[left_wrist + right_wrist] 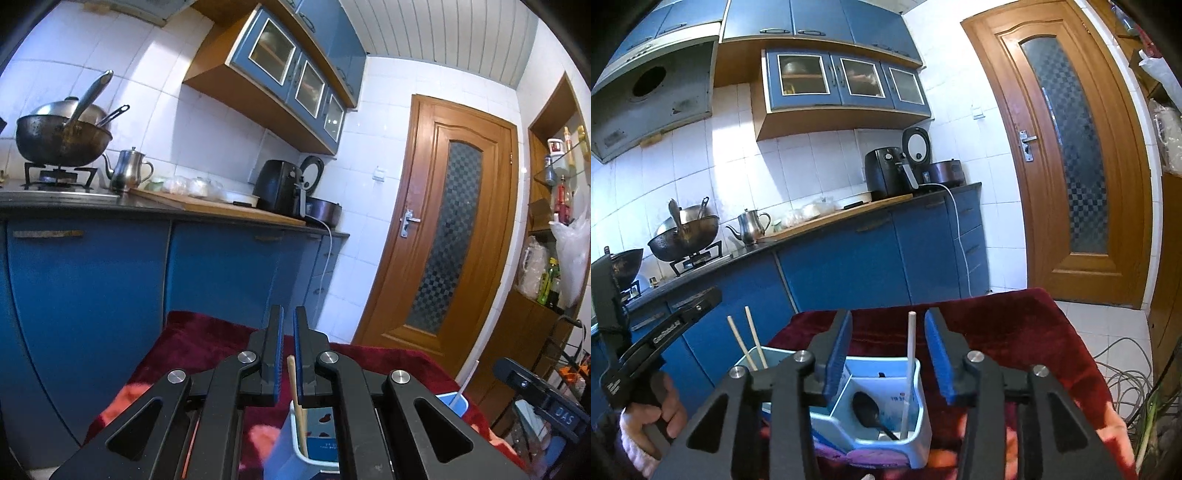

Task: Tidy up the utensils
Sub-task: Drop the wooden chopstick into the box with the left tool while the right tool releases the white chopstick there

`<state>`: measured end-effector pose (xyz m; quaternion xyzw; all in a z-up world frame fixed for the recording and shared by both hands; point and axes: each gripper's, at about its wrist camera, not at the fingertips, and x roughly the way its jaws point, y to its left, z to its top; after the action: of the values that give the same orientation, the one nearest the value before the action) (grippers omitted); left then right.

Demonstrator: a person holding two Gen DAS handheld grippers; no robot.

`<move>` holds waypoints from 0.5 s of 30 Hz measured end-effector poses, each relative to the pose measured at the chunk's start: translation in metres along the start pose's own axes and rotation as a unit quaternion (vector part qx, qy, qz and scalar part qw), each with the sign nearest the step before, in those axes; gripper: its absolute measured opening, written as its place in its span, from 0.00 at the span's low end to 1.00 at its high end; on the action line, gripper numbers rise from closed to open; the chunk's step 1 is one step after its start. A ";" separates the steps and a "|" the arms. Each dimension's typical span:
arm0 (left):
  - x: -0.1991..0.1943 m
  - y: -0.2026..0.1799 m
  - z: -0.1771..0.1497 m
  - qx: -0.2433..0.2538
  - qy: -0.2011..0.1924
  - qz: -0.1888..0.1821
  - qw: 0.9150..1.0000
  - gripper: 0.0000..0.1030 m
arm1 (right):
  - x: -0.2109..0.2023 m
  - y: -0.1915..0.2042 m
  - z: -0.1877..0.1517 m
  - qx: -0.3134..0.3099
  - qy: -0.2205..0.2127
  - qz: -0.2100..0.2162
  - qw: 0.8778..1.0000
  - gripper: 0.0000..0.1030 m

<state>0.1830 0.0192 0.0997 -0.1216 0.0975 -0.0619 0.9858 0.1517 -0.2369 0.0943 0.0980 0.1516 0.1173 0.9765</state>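
A white and blue utensil holder (916,421) stands on a dark red cloth (1004,332). In the right wrist view its right compartment holds a black spoon (867,408) and a white chopstick (908,373); its left compartment holds two wooden chopsticks (750,343). My right gripper (888,354) is open above the holder, with the white chopstick between its fingers but not touched. My left gripper (289,354) is nearly shut above the holder (314,435), with a wooden chopstick (297,398) standing loose in the narrow gap. The left gripper body also shows in the right wrist view (665,332).
Blue kitchen cabinets (849,258) and a counter with a wok (685,236), kettle (751,225) and air fryer (886,171) lie behind the cloth. A wooden door (1071,147) is at right. Cables (1126,369) lie on the floor at right.
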 end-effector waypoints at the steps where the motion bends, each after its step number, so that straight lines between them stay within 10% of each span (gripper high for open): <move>1: -0.001 0.000 0.000 0.000 0.004 -0.002 1.000 0.05 | -0.002 0.000 0.000 0.000 0.002 -0.001 1.000 0.44; 15: -0.042 0.001 -0.001 0.020 0.113 -0.030 0.993 0.10 | -0.047 0.002 -0.015 0.025 0.056 -0.008 0.998 0.47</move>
<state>0.1415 0.0257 0.1063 -0.0970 0.2036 -0.1071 0.9683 0.1028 -0.2448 0.0936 0.1148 0.2100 0.1113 0.9645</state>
